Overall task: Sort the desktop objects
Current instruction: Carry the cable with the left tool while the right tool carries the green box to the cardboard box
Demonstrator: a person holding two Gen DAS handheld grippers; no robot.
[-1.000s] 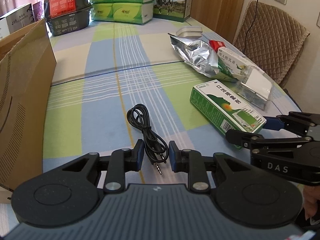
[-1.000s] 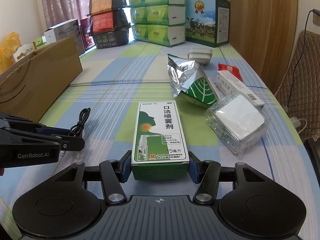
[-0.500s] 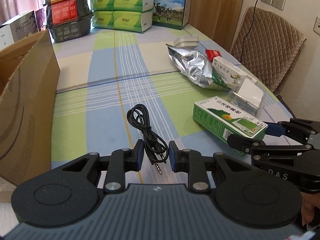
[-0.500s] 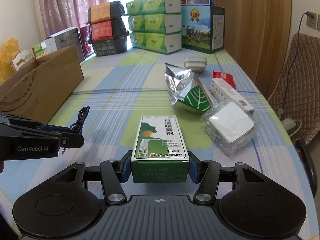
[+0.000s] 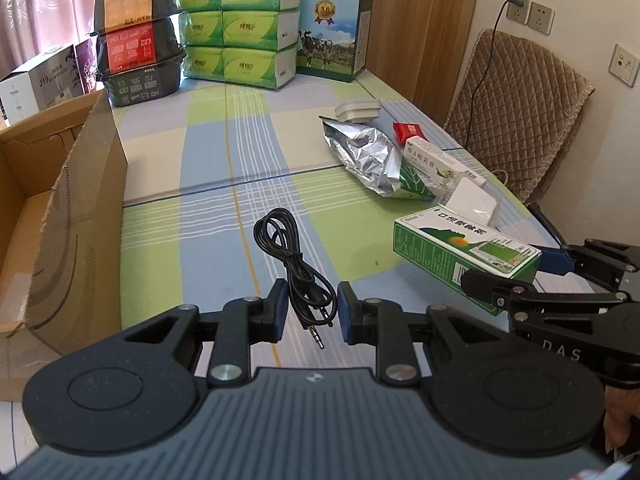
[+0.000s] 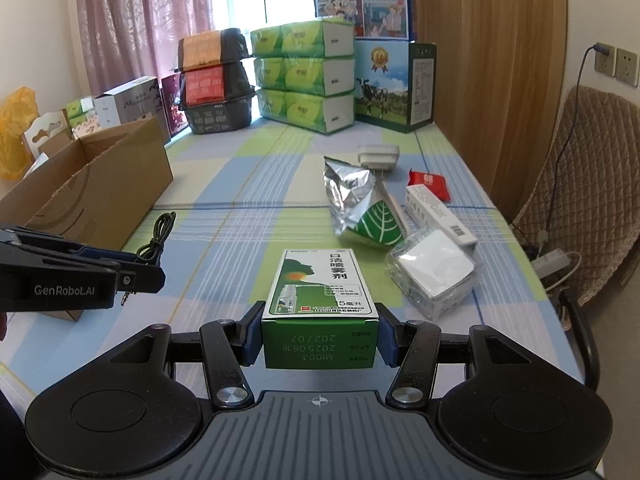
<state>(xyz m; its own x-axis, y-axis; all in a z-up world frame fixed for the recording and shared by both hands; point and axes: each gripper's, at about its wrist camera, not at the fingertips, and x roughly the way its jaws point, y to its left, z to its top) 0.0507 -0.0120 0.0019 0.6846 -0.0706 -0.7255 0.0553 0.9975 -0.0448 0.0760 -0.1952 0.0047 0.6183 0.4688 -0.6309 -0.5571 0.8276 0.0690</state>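
Right now your right claw [image 6: 319,334] is clamped on the green spray box [image 6: 320,300], lifted off the table [image 5: 208,184]; your left claw [image 5: 311,312] stands open around the black audio cable [image 5: 294,264], gripping nothing. Held only by its end, the box could swing or slip as you carry it toward the cardboard carton [image 6: 88,188]. The checked tablecloth looks smooth, and stacked tissue packs [image 6: 308,76] crowd the table's far end.
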